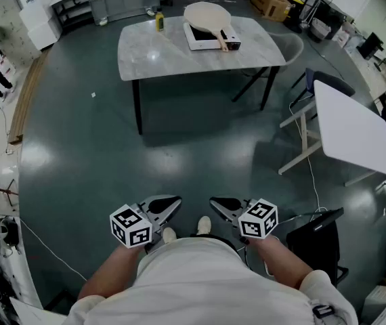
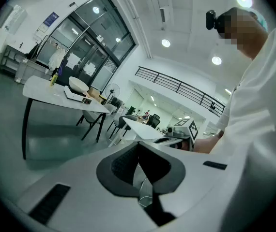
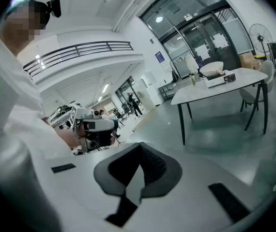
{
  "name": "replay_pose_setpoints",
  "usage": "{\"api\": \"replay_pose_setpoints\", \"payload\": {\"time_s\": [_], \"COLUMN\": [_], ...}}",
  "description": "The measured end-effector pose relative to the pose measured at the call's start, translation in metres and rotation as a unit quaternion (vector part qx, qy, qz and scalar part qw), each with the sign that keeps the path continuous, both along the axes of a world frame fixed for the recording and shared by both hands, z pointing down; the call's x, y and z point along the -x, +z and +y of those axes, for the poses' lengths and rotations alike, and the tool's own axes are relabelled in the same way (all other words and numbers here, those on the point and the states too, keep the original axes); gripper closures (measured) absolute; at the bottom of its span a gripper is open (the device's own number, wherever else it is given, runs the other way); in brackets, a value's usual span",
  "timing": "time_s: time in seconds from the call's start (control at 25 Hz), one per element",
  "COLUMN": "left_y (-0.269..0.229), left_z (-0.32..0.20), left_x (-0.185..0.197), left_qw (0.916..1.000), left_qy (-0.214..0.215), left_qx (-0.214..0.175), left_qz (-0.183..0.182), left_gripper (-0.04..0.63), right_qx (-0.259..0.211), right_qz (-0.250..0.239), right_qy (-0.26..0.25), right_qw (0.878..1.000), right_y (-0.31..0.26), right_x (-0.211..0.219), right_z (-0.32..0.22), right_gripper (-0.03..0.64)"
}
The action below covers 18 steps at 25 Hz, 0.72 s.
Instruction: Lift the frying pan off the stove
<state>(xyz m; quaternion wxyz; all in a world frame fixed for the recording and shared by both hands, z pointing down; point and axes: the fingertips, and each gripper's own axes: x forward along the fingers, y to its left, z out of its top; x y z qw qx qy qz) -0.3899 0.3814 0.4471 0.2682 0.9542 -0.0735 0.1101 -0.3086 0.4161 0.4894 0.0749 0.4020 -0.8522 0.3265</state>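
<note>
- Head view, 6 o'clock: left gripper (image 1: 171,202) and right gripper (image 1: 219,204) are held close in front of the person's pale shirt, side by side but apart.
- Each has a pale, smooth plastic shell and carries a white marker cube (image 1: 131,226) with black squares.
- Left gripper view: the dark, finely ribbed pads are pressed flat together, with nothing between them. The claw is closed and empty.
- Right gripper view: the same. The ribbed dark pads meet in a thin seam and hold nothing.
- Two pale shoe tips (image 1: 169,234) show between the grippers, on the floor (image 1: 84,161).
- The floor is dark grey-green, smooth and glossy, with soft light reflections.
- 3 o'clock: a plain white table (image 1: 352,131) with a flat matte top and a thin white frame.
- 12 o'clock, well apart from both grippers: a marble-look table (image 1: 152,56). Its pale veined top has rounded corners and stands on slim black legs.
- On its far half sits the stove (image 1: 210,40), a low white rectangular slab with a dark strip at its near right end.
- The frying pan (image 1: 207,15) rests on the stove. It is round, shallow and cream-coloured with a matte look. Its light wooden handle (image 1: 223,39) points toward 5 o'clock, over the stove's near edge.
- A small yellow bottle (image 1: 159,23) stands upright at 9 o'clock of the pan, near it and not touching.
</note>
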Motion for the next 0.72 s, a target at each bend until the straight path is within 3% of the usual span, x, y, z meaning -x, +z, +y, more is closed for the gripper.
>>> {"api": "replay_pose_setpoints", "payload": {"time_s": [0.36,0.72], "left_y": [-0.014,-0.011], "left_z": [0.004,-0.021], "left_x": [-0.093,-0.161], "left_qw": [0.9998,0.9993], "left_qy": [0.001,-0.032], "left_qx": [-0.013,-0.018], "left_qz": [0.012,0.006], "left_gripper": [0.577,0.575], "right_qx": [-0.005,-0.008], "right_qz": [-0.004,0.000], "right_qy": [0.016,0.021], "right_qw": [1.000,1.000], "right_y": [-0.001,0.007], "right_x": [-0.090,-0.158], "right_z": [0.012,0.028], "right_gripper": [0.612,0.607]}}
